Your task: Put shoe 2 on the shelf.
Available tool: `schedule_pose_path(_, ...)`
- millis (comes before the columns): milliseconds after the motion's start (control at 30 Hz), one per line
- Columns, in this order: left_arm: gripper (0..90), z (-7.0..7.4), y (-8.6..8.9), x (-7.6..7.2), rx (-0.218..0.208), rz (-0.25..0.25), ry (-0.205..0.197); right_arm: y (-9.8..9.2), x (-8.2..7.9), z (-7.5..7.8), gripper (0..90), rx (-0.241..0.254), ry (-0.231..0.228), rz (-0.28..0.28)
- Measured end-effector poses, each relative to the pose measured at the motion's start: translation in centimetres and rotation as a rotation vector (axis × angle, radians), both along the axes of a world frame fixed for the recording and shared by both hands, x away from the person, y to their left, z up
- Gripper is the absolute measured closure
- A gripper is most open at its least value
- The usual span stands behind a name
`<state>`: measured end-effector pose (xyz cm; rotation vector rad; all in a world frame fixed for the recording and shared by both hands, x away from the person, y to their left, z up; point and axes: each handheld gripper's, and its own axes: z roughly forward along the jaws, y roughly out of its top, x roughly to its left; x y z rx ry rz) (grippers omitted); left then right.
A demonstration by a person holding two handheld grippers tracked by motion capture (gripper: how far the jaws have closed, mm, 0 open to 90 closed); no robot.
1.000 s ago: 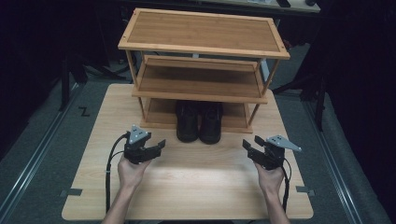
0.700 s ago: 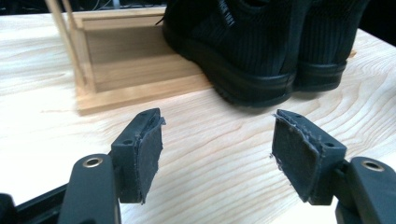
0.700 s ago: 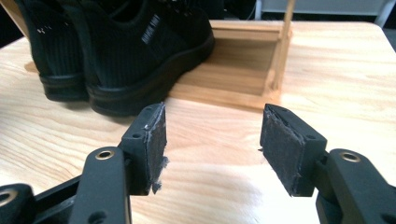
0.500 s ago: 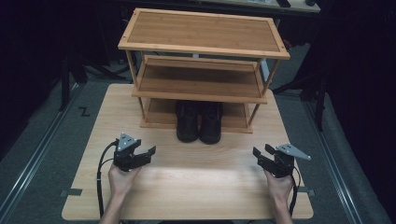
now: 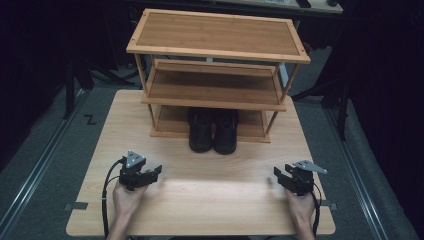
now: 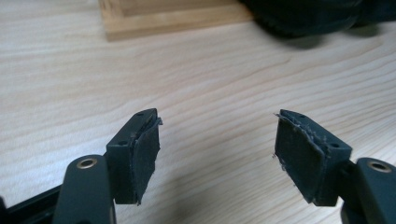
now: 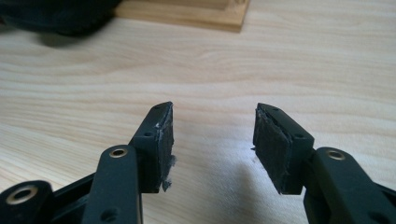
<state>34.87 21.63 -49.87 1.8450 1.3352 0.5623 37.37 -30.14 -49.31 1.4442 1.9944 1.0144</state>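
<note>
Plainly, the pair of black shoes [image 5: 212, 131] sits at 12 o'clock from the table's centre, toes toward the person, heels tucked into the bottom tier of the wooden rack [image 5: 216, 52]; the upper two shelves are bare. From the left gripper [image 5: 142, 175] the shoes lie toward 1 o'clock, from the right gripper [image 5: 289, 178] toward 11 (neither hand looks clearly nearer). Both sets of jaws stand wide apart, holding nothing, low over the table [image 5: 215, 200].

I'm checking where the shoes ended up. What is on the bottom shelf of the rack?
A pair of black shoes stands on the rack's bottom shelf, toes jutting forward over the table. The middle shelf covers their heels and the back of the bottom shelf.
</note>
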Motion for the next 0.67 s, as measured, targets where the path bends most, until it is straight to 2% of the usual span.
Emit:
schedule_pose_path(33, 30.9, -0.2, -0.1, 0.0, 0.024, 0.002, 0.001, 0.0, 0.0, -0.1, 47.9, -0.003, 0.004, -0.002)
schedule_pose_path(133, 30.8, -0.7, -0.2, 0.0, 0.054, 0.008, 0.012, 0.0, 0.1, -0.6, 47.7, -0.037, 0.024, -0.014)
schedule_pose_path(267, 30.6, -1.2, -0.3, 0.1, 0.064, 0.01, 0.023, 0.1, 0.2, -1.2, 46.6, -0.081, 0.043, -0.024)
schedule_pose_path(333, 30.4, -1.4, -0.4, 0.3, 0.078, 0.018, 0.044, 0.2, 0.2, -1.3, 46.1, -0.095, 0.046, -0.024)
schedule_pose_path(467, 29.5, -1.4, -0.6, 0.2, 0.098, 0.021, 0.043, 0.2, 0.2, -1.3, 42.9, -0.093, 0.05, -0.015)
schedule_pose_path(667, 28.8, -1.4, -0.6, 0.2, 0.096, 0.025, 0.044, 0.3, 0.2, -1.3, 38.0, -0.092, 0.054, 0.003)
